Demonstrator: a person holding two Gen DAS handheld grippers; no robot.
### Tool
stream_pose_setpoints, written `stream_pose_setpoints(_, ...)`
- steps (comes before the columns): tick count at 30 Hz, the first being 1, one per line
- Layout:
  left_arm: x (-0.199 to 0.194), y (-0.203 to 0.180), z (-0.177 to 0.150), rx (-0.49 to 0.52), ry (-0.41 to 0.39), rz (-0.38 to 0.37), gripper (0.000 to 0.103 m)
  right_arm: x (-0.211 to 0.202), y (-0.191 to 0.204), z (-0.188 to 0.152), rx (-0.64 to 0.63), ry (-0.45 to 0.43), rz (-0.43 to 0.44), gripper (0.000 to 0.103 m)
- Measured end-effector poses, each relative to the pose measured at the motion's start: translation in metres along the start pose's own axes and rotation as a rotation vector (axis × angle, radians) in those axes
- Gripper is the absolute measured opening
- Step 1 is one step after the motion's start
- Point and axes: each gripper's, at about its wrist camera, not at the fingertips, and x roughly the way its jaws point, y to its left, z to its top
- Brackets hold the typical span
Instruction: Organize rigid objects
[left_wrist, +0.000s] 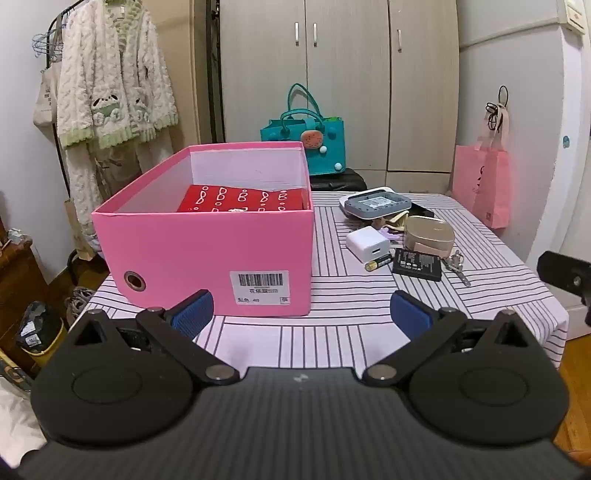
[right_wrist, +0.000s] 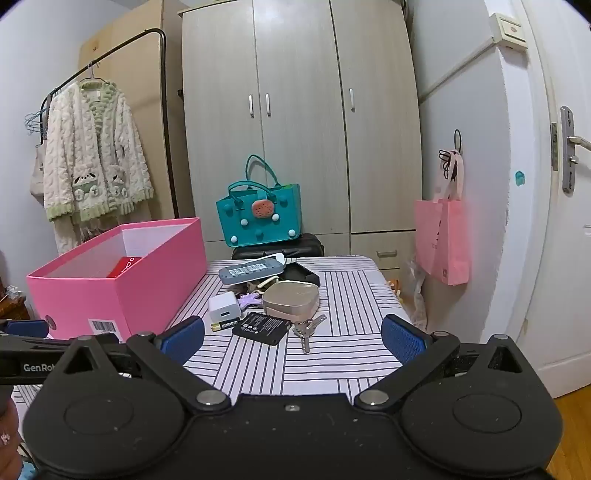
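Closest to you, your left gripper (left_wrist: 301, 310) hangs over the near edge of the striped-cloth table (left_wrist: 332, 332), its blue-padded jaws spread wide with nothing between them; your right gripper (right_wrist: 291, 338) stands the same way, wide apart and empty, aimed at the clutter.

The open pink cardboard box (left_wrist: 207, 251) sits toward the table's left side, a red patterned carton (left_wrist: 240, 199) already lying inside. Everything else to sort is bunched to the right of the box: a flat black battery pack (right_wrist: 264, 326) touching a small black-and-yellow cylindrical battery (right_wrist: 223, 325), a white cube charger (right_wrist: 223, 306) just behind them, a bunch of silver metal keys (right_wrist: 306, 328), a rounded beige case (right_wrist: 291, 299), and a grey flat device (right_wrist: 251, 271) further back.

Because these pieces touch or overlap, closing on one will likely nudge its neighbour. The round battery could roll off; the flat battery pack lies flush on cloth, so your pads may pinch fabric and drag the whole heap. The keys may dangle and slip.
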Motion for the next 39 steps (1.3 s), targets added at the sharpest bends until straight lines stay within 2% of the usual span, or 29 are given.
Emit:
stream_pose_setpoints(8,0.001,-0.001,0.000,-0.010,0.000,-0.028,0.103,0.000,0.000,-0.001,0.000,-0.002,-0.003,0.103)
stream_pose_setpoints(39,0.004,0.005,-0.004,-0.029,-0.017,-0.011,0.103,0.002,0.000,-0.005,-0.010,-0.013,0.000,0.103)
